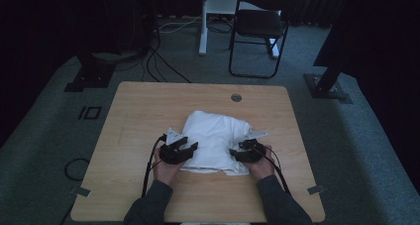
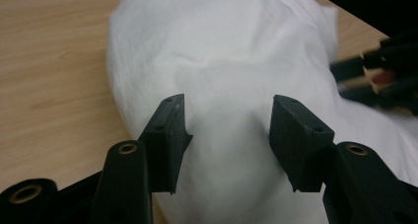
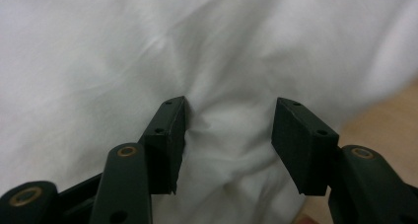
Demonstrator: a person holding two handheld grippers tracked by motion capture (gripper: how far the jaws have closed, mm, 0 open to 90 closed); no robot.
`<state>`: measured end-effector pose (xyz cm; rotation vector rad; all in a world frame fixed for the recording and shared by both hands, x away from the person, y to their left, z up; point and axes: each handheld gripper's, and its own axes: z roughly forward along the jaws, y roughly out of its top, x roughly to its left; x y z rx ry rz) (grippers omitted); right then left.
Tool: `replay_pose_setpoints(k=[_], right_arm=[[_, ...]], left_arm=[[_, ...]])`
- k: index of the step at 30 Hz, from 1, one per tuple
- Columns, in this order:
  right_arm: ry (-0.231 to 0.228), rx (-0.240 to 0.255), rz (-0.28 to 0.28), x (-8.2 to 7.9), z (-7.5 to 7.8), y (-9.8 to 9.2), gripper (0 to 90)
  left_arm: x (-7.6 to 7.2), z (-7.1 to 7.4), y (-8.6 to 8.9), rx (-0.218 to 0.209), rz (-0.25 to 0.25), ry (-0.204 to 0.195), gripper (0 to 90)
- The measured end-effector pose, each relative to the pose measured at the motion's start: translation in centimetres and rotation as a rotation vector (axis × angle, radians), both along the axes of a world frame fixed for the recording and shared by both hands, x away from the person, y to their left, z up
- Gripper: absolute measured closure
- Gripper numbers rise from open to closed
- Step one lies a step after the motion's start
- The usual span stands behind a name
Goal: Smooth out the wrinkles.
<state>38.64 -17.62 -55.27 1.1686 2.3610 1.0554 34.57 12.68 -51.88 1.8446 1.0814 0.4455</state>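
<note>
Cloth point(image 1: 214, 140), white and crumpled, lies on the wooden tabletop point(image 1: 138, 111) between left tool point(image 1: 184, 146) and right tool point(image 1: 243, 148), both with jaws apart over it.

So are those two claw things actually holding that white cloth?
No. Both the left gripper and right gripper are open over the white cloth, gripping nothing.

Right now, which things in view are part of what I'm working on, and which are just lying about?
In the job:
- white cloth, bunched at the middle of the table
- left claw, open over the cloth's left side
- right claw, open over its right side

Lying about:
- black chair beyond the table
- cables on the floor
- white stand leg
</note>
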Motion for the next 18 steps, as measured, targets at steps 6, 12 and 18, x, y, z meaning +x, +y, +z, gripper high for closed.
replay_pose_setpoints(k=[6, 12, 18], right_arm=[[-0.030, -0.009, -0.040, 3.0, 0.0, 1.7, 46.1], [-0.044, -0.004, -0.067, 4.9, 0.0, 3.1, 45.3], [-0.035, 0.030, -0.106, 6.0, 0.0, 3.1, 43.7]], left_arm=[[0.5, -0.2, 0.4, 0.027, 0.025, 0.002, 48.6], [3.3, -0.6, 0.9, 0.069, 0.071, 0.006, 48.8], [6.7, -0.5, 0.9, 0.090, 0.124, 0.008, 47.8]])
